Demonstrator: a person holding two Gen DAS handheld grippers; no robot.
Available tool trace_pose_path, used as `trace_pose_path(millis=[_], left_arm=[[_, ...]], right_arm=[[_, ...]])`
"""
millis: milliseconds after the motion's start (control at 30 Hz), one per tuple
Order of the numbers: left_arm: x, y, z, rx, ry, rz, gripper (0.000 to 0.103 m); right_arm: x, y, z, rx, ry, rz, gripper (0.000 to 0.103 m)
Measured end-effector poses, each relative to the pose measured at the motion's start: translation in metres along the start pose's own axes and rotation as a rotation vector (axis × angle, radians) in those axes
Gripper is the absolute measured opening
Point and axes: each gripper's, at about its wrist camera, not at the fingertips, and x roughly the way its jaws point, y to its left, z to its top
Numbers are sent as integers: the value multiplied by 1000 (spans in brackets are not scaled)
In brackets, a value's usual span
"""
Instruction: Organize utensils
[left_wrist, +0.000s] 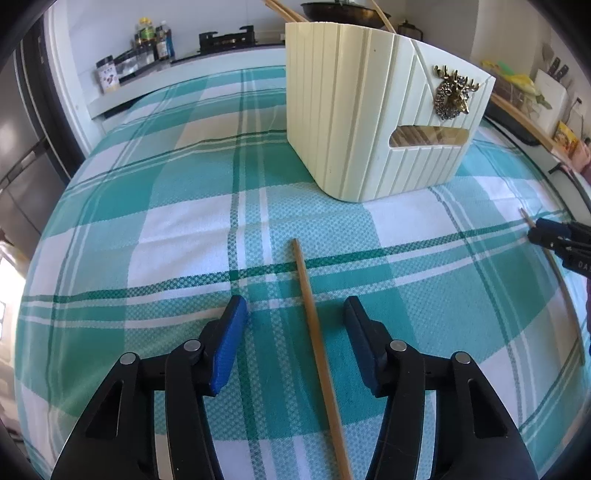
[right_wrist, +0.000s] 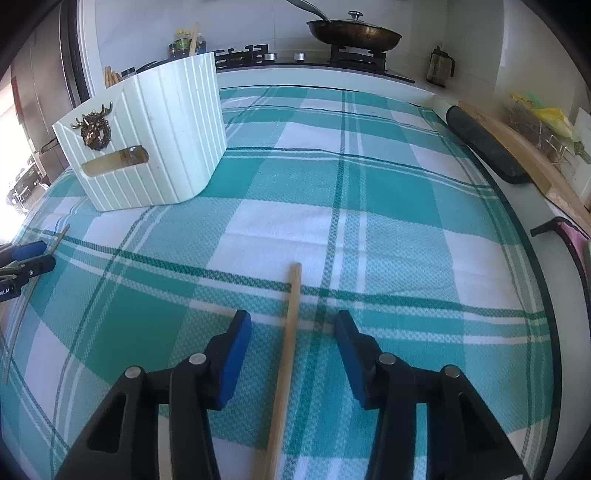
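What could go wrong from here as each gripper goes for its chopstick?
1. The chopstick lies flat on the plaid tablecloth between the left gripper's open pads, off-centre; closing might roll it aside or pinch cloth.
2. The right gripper straddles its own chopstick the same way, untouched.
3. The cream holder already has chopsticks leaning out, which could block insertion.

a lidded frying pan (right_wrist: 354, 35) is seen on the stove (right_wrist: 314, 59); bottles (left_wrist: 153, 38) are grouped beside it.
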Motion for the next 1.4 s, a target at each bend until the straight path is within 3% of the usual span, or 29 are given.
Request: trace_pose_path(millis=[100,200,267,333,367,467,567,833,1033,1400], left_arm=[[0,-3,0,0,-13,-1,45],[-2,-7,-3,7,-44,-2,29],[-3,-9,-4,13,-63,-13,10],[-4,-9,-5,13,-72,-9,4],[-6,-9,-5,10,-76,-12,4],[-20,-9,-5,0,-123,-20,4],[-45,-7,-2,-21,-185,-43,4],[-126,-7,3,-54,-352,-96,4],[-174,-11,-1,-63,-451,-134,4],[-220,-18,15,-54,-522,-180,4]], right_arm=[[7,3,9,-8,-6,3,35],[10,6,13,-7,-20,2,24],[11,9,13,-8,-32,4,16],[11,11,13,-11,-36,2,12],[11,12,13,-11,-37,8,6],[8,12,14,12,-41,42,6],[-13,16,14,25,-98,80,5],[-111,36,17,30,-283,202,5],[-165,49,11,19,-365,243,5],[-220,66,21,-8,-502,257,5]])
